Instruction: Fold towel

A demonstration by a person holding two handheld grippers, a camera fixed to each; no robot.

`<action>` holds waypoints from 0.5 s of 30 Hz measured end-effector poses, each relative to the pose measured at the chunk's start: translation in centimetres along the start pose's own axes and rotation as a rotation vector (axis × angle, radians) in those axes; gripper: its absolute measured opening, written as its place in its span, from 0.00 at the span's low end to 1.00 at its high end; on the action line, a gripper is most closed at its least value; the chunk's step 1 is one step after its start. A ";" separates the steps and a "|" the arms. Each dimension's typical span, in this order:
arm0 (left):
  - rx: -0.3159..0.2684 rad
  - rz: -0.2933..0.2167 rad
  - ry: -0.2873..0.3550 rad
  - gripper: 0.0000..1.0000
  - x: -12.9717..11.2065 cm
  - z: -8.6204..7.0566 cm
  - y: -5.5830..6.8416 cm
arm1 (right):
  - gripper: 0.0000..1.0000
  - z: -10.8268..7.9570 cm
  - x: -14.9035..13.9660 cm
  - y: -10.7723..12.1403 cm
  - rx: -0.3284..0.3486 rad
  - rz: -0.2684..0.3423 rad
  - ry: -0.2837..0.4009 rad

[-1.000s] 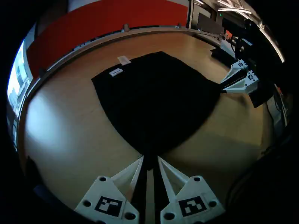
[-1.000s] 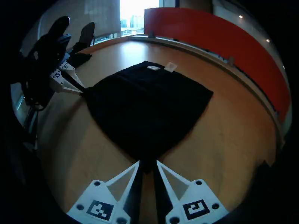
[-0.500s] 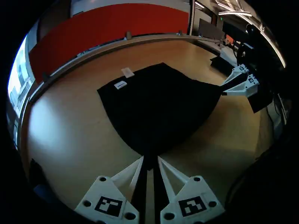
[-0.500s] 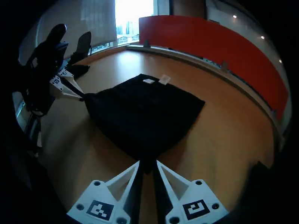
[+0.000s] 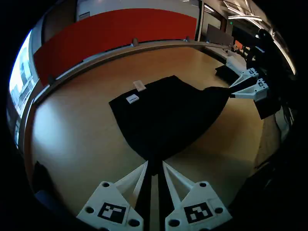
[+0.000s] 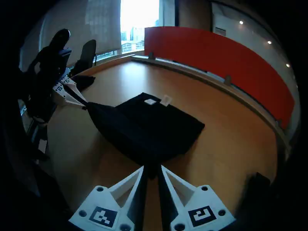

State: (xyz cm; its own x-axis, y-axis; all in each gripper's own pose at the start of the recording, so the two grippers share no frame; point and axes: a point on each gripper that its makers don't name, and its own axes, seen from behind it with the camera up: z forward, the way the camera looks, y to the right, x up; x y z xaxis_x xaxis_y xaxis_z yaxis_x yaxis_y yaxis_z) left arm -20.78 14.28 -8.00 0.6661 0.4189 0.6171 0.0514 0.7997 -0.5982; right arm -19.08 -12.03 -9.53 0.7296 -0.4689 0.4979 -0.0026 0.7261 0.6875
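1. Closest in, in the left gripper view: left tongs point(image 5: 155, 163) pinched tight on one near corner of the towel point(image 5: 169, 115), dark cloth running down into the narrow slit between the two white fingers.
2. Same picture from the right gripper view: right tongs point(image 6: 153, 167) clamped on the other near corner, cloth wedged between both fingers.
3. Black towel, plain and matte, no pattern to make out. Near edge held up off the bench point(image 5: 77, 127) and strung between the two pairs of tongs, sagging a little in the middle with a soft ridge along it.
4. Farther on, the rest of the towel lying flat on the light wooden bench, far edge straight, far corners squared.
5. At that far edge, a small white tag point(image 5: 132, 99) on the cloth, and just beyond it a pale slip point(image 5: 139, 85) at the towel's rim; cannot tell whether sewn on or loose.
6. Beyond the towel, bare wood as far as the bench's curved rim.
7. Behind the rim, a long red partition point(image 6: 215, 50); a bright window point(image 6: 138, 19) and dark chairs point(image 6: 88, 48) at the far left of the right gripper view.
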 end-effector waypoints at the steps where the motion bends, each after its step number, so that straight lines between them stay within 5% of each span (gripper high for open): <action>1: 0.000 -0.002 0.003 0.10 0.1 -0.2 0.1 | 0.17 -0.2 0.2 0.0 -0.001 -0.002 0.003; 15: -0.001 -0.024 0.027 0.10 1.8 -2.9 0.8 | 0.17 -2.7 1.8 -0.3 -0.005 -0.024 0.014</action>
State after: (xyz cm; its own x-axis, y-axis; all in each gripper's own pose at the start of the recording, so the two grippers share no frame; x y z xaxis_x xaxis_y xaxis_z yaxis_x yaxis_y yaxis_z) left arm -17.39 14.39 -8.87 0.6844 0.3882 0.6172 0.0679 0.8089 -0.5840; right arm -15.98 -11.74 -10.28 0.7388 -0.4789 0.4742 0.0178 0.7173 0.6966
